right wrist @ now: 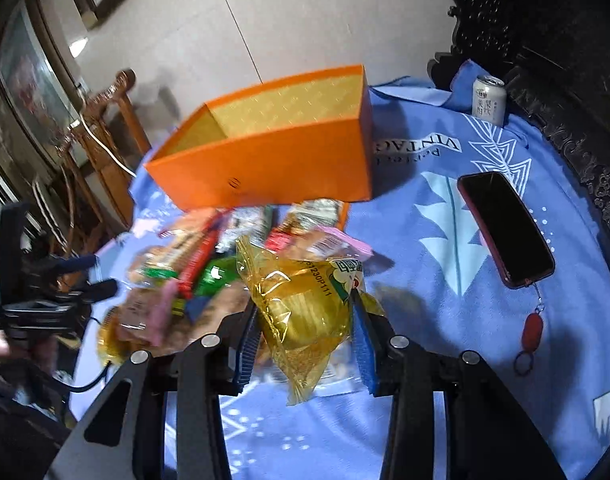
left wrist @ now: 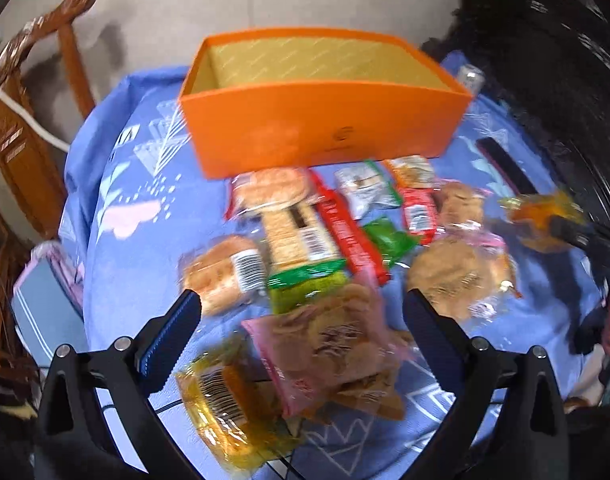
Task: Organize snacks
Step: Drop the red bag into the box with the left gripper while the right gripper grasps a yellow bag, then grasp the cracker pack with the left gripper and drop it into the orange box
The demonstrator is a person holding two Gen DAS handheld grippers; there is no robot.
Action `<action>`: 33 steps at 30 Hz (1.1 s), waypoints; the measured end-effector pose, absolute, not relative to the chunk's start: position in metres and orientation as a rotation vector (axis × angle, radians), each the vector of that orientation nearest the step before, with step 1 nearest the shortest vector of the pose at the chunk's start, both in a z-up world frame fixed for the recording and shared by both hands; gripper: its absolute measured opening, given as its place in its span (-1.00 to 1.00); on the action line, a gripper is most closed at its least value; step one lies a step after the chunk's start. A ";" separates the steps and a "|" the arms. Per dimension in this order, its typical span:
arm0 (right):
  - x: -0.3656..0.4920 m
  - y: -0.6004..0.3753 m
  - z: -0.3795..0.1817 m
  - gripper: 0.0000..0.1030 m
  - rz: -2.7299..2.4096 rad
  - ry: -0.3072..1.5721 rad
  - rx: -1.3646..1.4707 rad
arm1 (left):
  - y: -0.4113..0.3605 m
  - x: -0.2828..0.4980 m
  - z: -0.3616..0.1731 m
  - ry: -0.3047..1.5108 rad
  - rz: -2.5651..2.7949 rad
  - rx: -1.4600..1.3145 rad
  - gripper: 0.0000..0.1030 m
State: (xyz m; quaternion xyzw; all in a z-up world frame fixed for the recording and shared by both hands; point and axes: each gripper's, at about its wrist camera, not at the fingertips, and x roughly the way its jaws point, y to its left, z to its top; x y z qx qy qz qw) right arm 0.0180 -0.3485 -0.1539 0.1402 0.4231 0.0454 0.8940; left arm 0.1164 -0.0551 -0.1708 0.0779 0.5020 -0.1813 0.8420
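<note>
Right gripper (right wrist: pixel 307 320) clamped on a yellow cellophane snack packet (right wrist: pixel 305 304), lifted off the blue tablecloth (right wrist: pixel 445 240) short of the empty orange box (right wrist: pixel 265 168). Left gripper (left wrist: pixel 301 320) spread wide, empty, above the pink cookie packet (left wrist: pixel 333 344) in the snack pile. Likely trouble: slick, crinkly film sliding out of the pads, or the dangling packet catching the box's near wall and tipping it.

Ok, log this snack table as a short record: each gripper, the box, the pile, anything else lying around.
right gripper: shut on yellow snack packet, lifted off the cloth
left gripper: open, above pink-edged snack packet
orange box: open top, no snacks visible inside
snack pile: on blue tablecloth, in front of box
other items: phone, can
</note>
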 end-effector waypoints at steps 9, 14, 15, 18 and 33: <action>0.021 -0.338 -0.147 -0.19 0.112 0.867 0.343 | -0.083 0.179 -0.203 1.159 -0.347 0.109 0.92; 0.017 -0.342 -0.146 -0.18 0.090 0.859 0.357 | -0.097 0.201 -0.230 1.231 -0.312 0.134 0.84; 0.015 -0.343 -0.146 -0.18 0.085 0.857 0.360 | -0.099 0.203 -0.232 1.232 -0.304 0.149 0.74; 0.013 -0.348 -0.147 -0.18 0.068 0.855 0.375 | -0.097 0.209 -0.233 1.232 -0.266 0.163 0.03; 0.014 -0.347 -0.142 -0.18 0.074 0.838 0.374 | -0.094 0.200 -0.245 1.300 -0.310 0.083 -0.11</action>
